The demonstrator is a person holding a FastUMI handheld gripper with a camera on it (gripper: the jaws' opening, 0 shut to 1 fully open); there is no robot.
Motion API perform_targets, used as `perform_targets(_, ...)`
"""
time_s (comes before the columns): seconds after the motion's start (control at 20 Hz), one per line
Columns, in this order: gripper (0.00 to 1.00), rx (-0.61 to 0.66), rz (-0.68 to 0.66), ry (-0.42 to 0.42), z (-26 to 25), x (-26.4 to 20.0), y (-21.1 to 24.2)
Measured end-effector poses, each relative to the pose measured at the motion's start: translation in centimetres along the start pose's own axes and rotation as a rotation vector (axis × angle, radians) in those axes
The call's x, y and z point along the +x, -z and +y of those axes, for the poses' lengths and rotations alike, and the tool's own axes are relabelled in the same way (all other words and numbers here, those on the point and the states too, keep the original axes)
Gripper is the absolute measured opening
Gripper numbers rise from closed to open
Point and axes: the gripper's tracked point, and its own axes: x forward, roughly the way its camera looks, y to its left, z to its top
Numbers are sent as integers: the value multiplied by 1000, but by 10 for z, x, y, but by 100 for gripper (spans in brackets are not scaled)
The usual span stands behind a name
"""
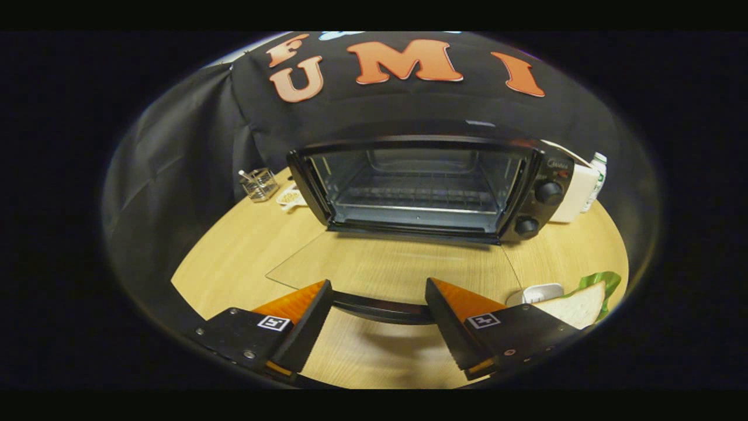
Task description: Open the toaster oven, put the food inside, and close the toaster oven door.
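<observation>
Holding the tool (378,286) spread wide, both fingers well apart and pinching nothing. Hovering low over the table (245,257), with the dark door handle (380,310) crossing the gap between the two fingers; not possible to tell whether touching them or only passing under them. Running crosswise to the fingers, that handle, from one side to the other.

Looking just beyond the fingertips onto the glass door (397,263), lying flat and fully dropped, hinged at the foot of the toaster oven (540,187). Facing the tool squarely with its open mouth, straight ahead and beyond the door, showing the wire rack (415,196) bare inside. Stretching its long side left to right, parallel to the handle.

Judging the opening step as done and the food as next. Finding the bread slice (575,304) close beside the right finger, on the outer side, so not ahead but off to the right and nearly level with the fingertips. Lying flat on a green wrapper (608,280), next to a small white object (543,291), with its near part hidden behind the finger, so not telling its long axis with confidence.

Needing, probably, a turn to the right away from the handle before any closing on the bread, then a straight carry over the flat door into the mouth.
</observation>
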Motion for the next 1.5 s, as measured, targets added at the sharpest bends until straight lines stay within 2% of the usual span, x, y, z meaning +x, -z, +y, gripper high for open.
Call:
perform_targets(0.25, 91, 68, 100, 8, -7, 25, 23)
perform_targets(0.5, 88, -7, 90, -1, -7, 25, 24)
perform_targets(0.7, 88, 86, 136, -45, -11, -1, 31)
perform_targets(0.85, 89, 84, 73, -65, -27, -34, 15)
perform_targets(1.2, 96, 9, -45, 51, -119, -107, -16)
perform_targets(1.35, 98, -32, -49, 119, -162, -122, -11)
perform_targets(1.5, 98, -4, -34, 168, -201, -122, -2)
